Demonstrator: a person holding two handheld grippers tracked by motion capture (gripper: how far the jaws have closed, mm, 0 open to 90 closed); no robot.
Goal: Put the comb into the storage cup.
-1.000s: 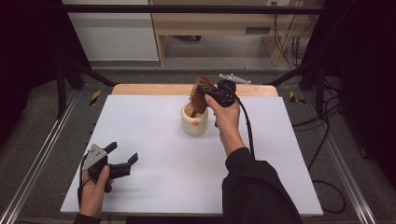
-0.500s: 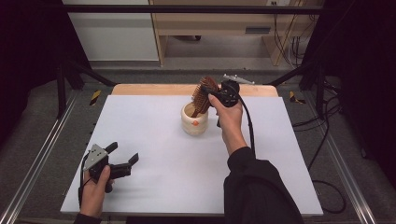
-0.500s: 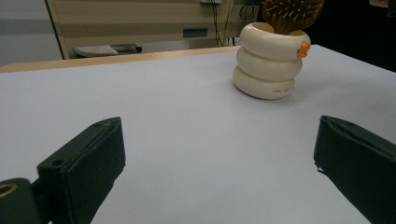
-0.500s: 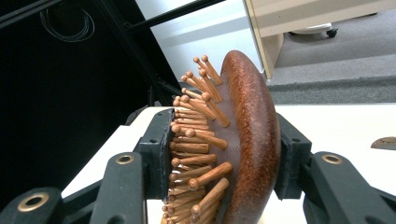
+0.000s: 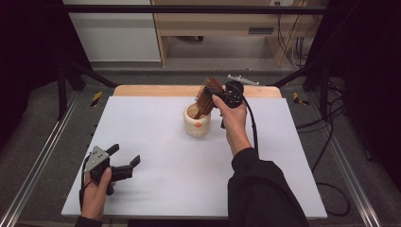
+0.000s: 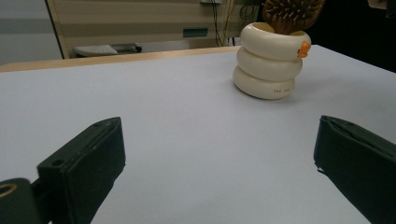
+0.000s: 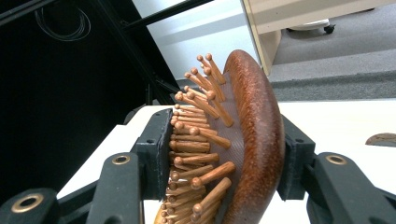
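Observation:
A cream cup (image 5: 197, 122) shaped like stacked rings stands at the far middle of the white table (image 5: 156, 142). A brown wooden hairbrush (image 5: 204, 101) leans out of it, head upward. My right gripper (image 5: 213, 94) is shut on the brush head from the right. In the right gripper view one pad presses the bristles and the other the rounded back of the hairbrush (image 7: 252, 140). My left gripper (image 5: 125, 154) rests near the front left, open, with nothing between its jaws. In the left gripper view the cup (image 6: 271, 60) and brush (image 6: 292, 14) stand farther off, to the right.
A wooden strip (image 5: 156, 91) runs along the table's far edge, and a small metal piece (image 5: 242, 79) lies there behind the right hand. Metal frame rails (image 5: 42, 156) flank the table. A black cable (image 5: 254, 127) trails from the right gripper along the forearm.
The right hand with the brush has edged slightly to the right over the cup. The left hand and its gripper have stayed where they were.

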